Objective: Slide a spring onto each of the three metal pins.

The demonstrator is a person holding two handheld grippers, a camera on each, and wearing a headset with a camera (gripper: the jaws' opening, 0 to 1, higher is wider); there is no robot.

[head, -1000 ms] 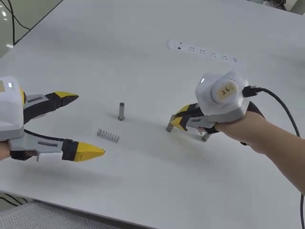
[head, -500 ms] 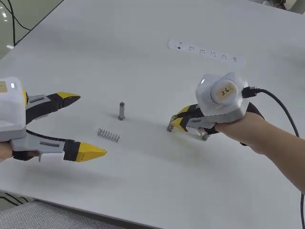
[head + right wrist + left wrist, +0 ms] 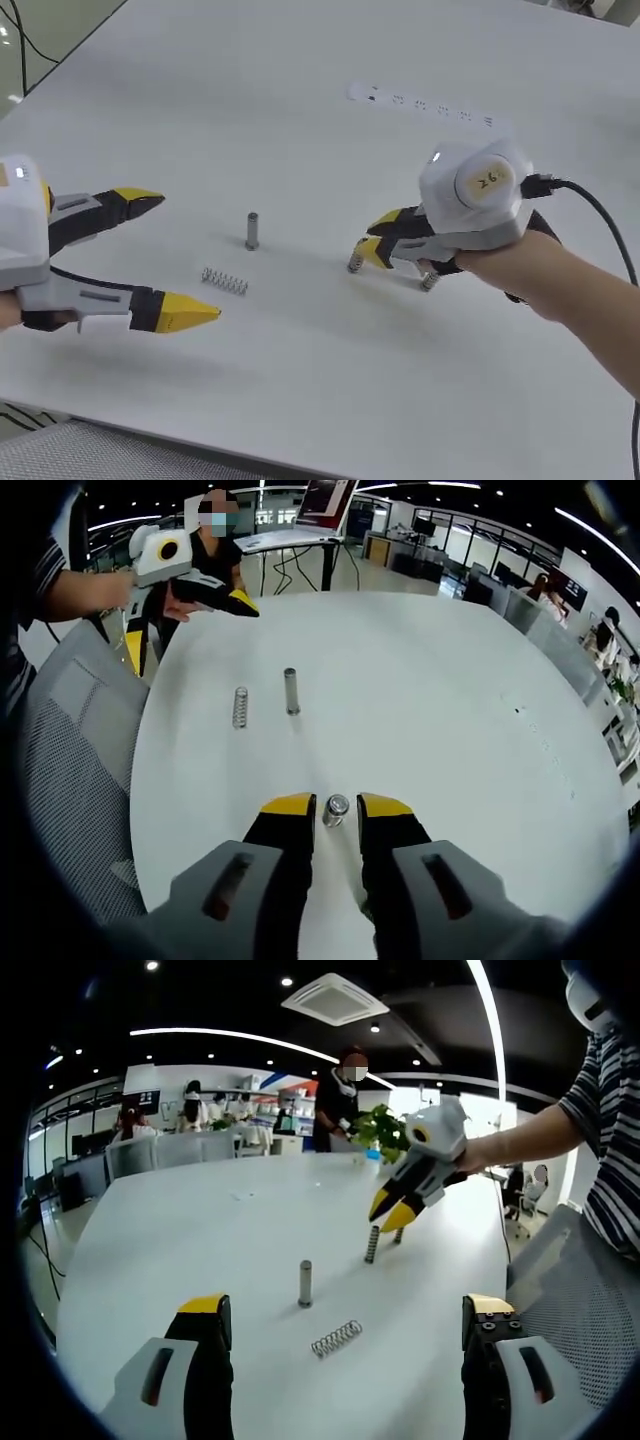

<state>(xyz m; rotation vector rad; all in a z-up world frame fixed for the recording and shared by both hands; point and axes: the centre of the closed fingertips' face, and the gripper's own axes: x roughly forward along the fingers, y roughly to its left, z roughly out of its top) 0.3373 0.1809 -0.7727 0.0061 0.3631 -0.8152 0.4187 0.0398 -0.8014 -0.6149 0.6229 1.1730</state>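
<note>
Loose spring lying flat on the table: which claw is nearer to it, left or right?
Left. The left claw, jaws wide open, hovers just short of the loose spring; the right claw is farther off, at a spring-covered pin across the table.

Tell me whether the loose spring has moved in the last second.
No. The spring lies the same way off the bare pin; both shifted together, so the camera moved.

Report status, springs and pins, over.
Left tool open. Right tool slightly open astride one sprung pin, second sprung pin beside. Third pin bare, loose spring lying near it. Nothing in the way.
</note>
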